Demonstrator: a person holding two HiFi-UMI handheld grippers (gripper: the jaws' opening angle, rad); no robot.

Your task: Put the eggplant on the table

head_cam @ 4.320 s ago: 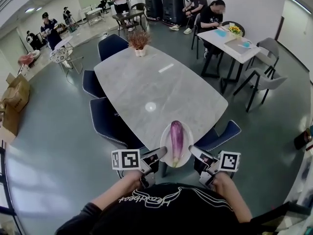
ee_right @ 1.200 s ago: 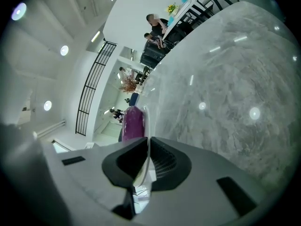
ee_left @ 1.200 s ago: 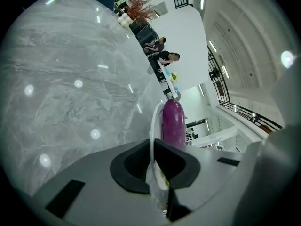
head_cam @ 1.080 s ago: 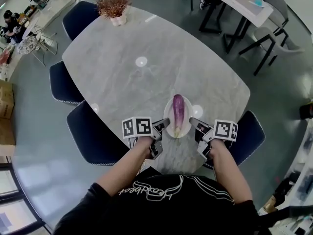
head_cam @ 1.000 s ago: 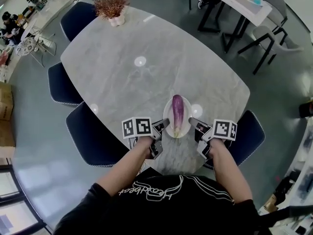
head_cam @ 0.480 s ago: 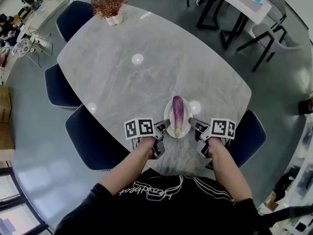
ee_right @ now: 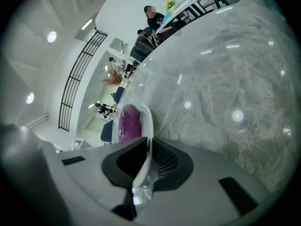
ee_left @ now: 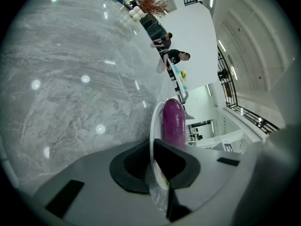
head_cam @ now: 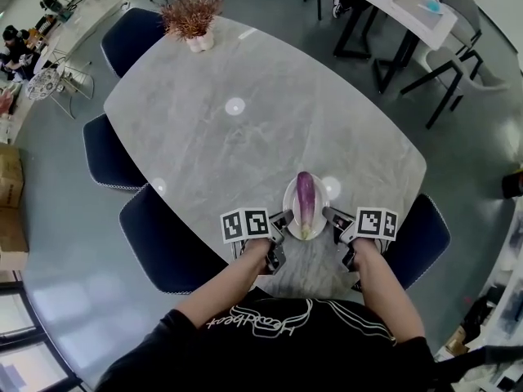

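While the left tool (head_cam: pixel 279 222) and the right tool (head_cam: pixel 332 217) are each clamping opposite rims of the white plate (head_cam: pixel 288 207), the eggplant (head_cam: pixel 305 202) is lying loose along it, at the bench's (head_cam: pixel 245 113) near edge. If one side is dipping or a thin-rim grip is slipping, the eggplant is probably rolling off, or the plate is landing half off that edge.

left claw (head_cam: pixel 280 220) and right claw (head_cam: pixel 328 215) clamped
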